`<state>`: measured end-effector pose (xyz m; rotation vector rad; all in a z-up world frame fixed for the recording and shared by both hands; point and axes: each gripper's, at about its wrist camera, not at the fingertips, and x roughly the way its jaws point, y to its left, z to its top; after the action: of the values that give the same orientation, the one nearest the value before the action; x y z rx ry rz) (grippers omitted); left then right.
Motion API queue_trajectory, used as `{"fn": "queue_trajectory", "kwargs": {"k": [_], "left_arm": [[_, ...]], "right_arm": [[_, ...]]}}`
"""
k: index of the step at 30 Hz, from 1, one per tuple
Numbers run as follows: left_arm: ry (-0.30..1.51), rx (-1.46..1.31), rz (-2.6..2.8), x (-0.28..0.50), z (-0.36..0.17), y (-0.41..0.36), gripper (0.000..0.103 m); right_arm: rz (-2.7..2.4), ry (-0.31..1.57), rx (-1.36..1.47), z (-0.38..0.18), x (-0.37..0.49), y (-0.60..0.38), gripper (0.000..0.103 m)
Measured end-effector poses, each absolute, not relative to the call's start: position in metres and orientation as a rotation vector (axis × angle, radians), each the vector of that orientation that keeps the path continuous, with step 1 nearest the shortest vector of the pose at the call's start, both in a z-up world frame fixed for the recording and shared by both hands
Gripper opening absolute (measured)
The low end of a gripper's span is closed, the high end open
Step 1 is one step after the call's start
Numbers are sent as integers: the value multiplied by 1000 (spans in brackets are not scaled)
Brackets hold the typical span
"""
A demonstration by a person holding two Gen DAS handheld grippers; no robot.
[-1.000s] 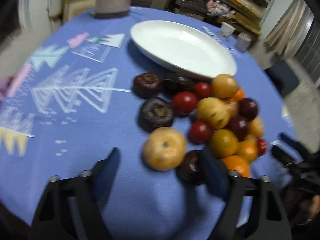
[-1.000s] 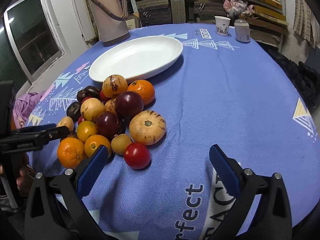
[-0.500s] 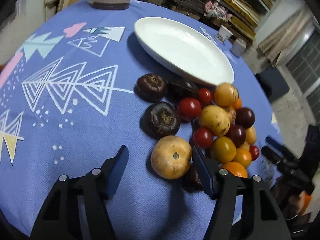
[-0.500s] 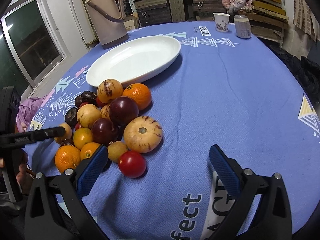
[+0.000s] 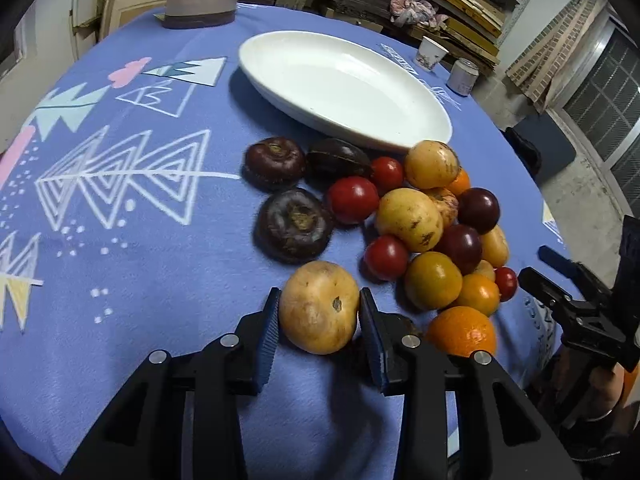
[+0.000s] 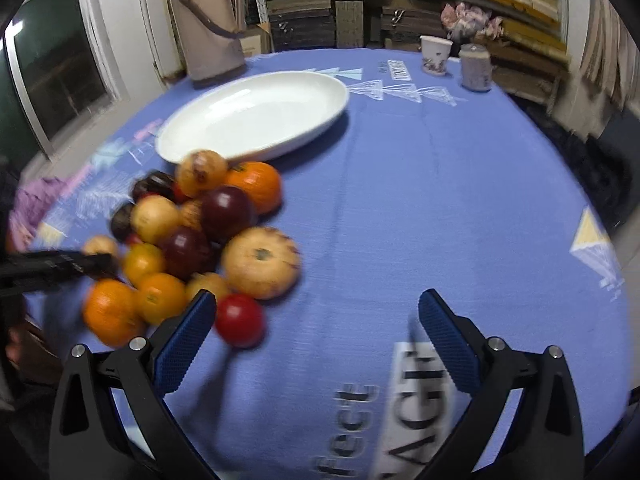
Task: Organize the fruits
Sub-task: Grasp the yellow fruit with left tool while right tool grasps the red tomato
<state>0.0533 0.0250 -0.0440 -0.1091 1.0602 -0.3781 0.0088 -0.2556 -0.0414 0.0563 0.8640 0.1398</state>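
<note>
**Op:** Left wrist view first. My left gripper (image 5: 318,310) is closing on the tan, speckled round fruit (image 5: 319,307) at the near edge of the pile. Both blue ribbed pads (image 5: 267,338) sit against its flanks, so I read it as pinched, the fruit resting on the blue patterned tablecloth (image 5: 140,280).

**Obs:** Which step is that, then?

**Op:** The grasp of one fruit, by my judgement. The white oval ceramic platter (image 5: 344,84) lies empty on the far side, beyond the pile. Two dark purple flattened fruits (image 5: 294,230) and the small red tomatoes (image 5: 353,199) stand between it and the grip.

**Obs:** And the next move?

**Op:** A lift straight up before any travel. A large orange (image 5: 462,330) lies just right of the right finger, and something dark sits behind that finger; I can't tell what. Then a carry over the pile to the platter.

**Obs:** Right wrist view?

**Op:** It's blurred. My right gripper (image 6: 314,332) stands spread wide with nothing between the jaws, over bare cloth. A red tomato (image 6: 239,320) lies just right of its left finger. A big pale ribbed fruit (image 6: 261,262) sits beyond. The left gripper's black finger shows at the left edge, at the pile.

**Obs:** Anything else out there?

**Op:** A beige thermos jug (image 6: 210,28) at the far edge, left of a cup and a tin.
</note>
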Motion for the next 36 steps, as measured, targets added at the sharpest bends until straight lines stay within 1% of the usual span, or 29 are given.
{"fn": "queue_trajectory", "kwargs": {"k": [5,11,12,13,14,15,16,20,21,22,28,34,36], "left_arm": [[1054,-112,-366,49,-44,32,39],[1043,-100,-358,48,-44,31,39],[1040,-98,-356,47,-44,31,39],[1041,-95,-354,47,-45,30,39],[1039,-95,-354,46,-45,30,39],[1037,-95,-355,46,-45,30,39],[1036,-93,-355,46,-45,30,39],[1028,-82,-355,44,-45,30,39],[1026,-78,-352,44,-45,29,39],[1025,-72,-349,43,-45,28,39],[1023,-62,-343,43,-44,26,39],[1014,-39,-349,37,-43,21,39],[987,-19,-353,34,-38,18,39]], "right_arm": [[195,897,29,-45,7,-263,99],[345,921,-52,-50,-1,-230,99],[363,918,-59,-51,-2,-225,97],[374,920,-56,-51,-2,-222,87],[394,930,-43,-53,0,-220,74],[417,947,-22,-55,2,-219,54],[414,946,-12,-56,4,-219,53],[414,945,-11,-55,7,-218,52],[405,944,-26,-54,8,-216,45],[410,944,-41,-54,7,-214,30],[438,956,-101,-52,-1,-206,30],[426,933,-69,-45,-3,-215,30],[422,918,-68,-40,-3,-218,30]]}}
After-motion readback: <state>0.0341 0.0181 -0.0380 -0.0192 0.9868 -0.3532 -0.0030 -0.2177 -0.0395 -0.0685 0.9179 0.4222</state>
